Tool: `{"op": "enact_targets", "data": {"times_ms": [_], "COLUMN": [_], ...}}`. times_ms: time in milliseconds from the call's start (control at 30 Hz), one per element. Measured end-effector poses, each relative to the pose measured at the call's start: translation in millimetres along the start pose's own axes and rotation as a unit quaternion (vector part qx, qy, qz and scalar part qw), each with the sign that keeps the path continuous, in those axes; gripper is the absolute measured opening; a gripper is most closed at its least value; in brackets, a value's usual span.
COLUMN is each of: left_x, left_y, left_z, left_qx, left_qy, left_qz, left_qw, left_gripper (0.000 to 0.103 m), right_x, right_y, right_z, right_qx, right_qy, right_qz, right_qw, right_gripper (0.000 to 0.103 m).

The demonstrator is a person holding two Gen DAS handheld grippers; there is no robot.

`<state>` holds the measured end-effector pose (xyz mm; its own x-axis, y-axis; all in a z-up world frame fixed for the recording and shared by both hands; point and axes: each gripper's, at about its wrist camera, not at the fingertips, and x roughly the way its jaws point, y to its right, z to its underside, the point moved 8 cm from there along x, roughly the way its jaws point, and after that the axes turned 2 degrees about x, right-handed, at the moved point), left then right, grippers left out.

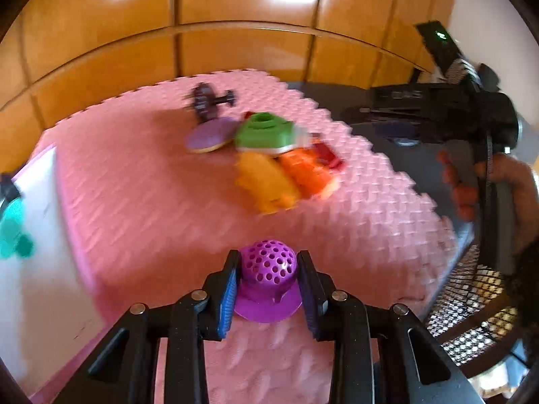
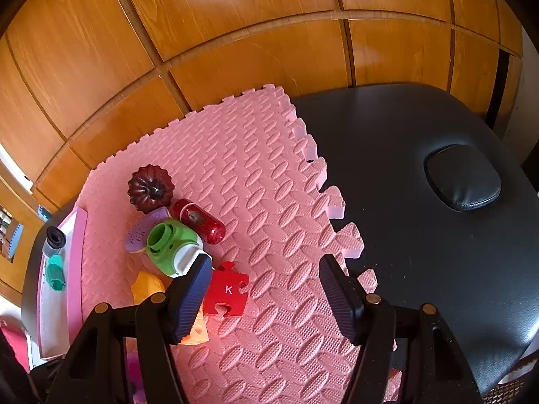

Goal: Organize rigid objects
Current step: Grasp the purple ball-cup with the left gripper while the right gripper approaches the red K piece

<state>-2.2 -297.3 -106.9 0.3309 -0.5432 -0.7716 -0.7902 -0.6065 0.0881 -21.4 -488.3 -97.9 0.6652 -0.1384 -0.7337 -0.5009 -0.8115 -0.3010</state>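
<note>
My left gripper (image 1: 267, 281) is shut on a purple perforated dome toy (image 1: 268, 277) and holds it above the near part of the pink foam mat (image 1: 141, 175). A blurred cluster lies farther on: a green toy (image 1: 264, 132), a purple disc (image 1: 210, 135), yellow (image 1: 266, 180) and orange pieces (image 1: 308, 171). My right gripper (image 2: 264, 289) is open and empty above the mat (image 2: 256, 175). To its left lie a red puzzle piece marked K (image 2: 227, 290), the green toy (image 2: 173, 245), a red capsule (image 2: 198, 220), a dark red fluted mould (image 2: 151, 187) and a yellow piece (image 2: 148, 286).
A black padded table (image 2: 421, 235) extends right of the mat. A white tray with a pink rim (image 2: 72, 269) at the left holds a teal item (image 2: 54, 272) and a grey bottle (image 2: 54, 239). Wooden panelling (image 2: 235, 33) stands behind. The right hand and its gripper (image 1: 471, 124) show at right.
</note>
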Motion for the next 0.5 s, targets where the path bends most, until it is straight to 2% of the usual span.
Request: {"op": "enact_targets", "data": {"times_ms": [133,367,500], "left_x": [7.0,10.1,9.6], "left_y": [-17.6,-19.3,-20.3], "left_z": [10.4,11.6,11.8], "left_qx": [-0.037,-0.032,-0.033], "left_qy": [-0.008,0.001,0.011], "left_qz": [-0.002,-0.020,-0.019], "left_qw": [0.9993,0.9993,0.9992], "left_gripper": [0.035,0.035,0.035], "right_x": [3.6,8.2,10.3], "right_y": [-2.5,-18.5,-39.9], "right_z": [3.9,11.4,20.0], "right_qx": [-0.006,-0.041,-0.079], "right_qy": [-0.008,-0.022,-0.035], "right_qz": [0.005,-0.007,-0.034], "right_qw": [1.000,0.999,0.996], "right_gripper": [0.064,0.042,0.042]}}
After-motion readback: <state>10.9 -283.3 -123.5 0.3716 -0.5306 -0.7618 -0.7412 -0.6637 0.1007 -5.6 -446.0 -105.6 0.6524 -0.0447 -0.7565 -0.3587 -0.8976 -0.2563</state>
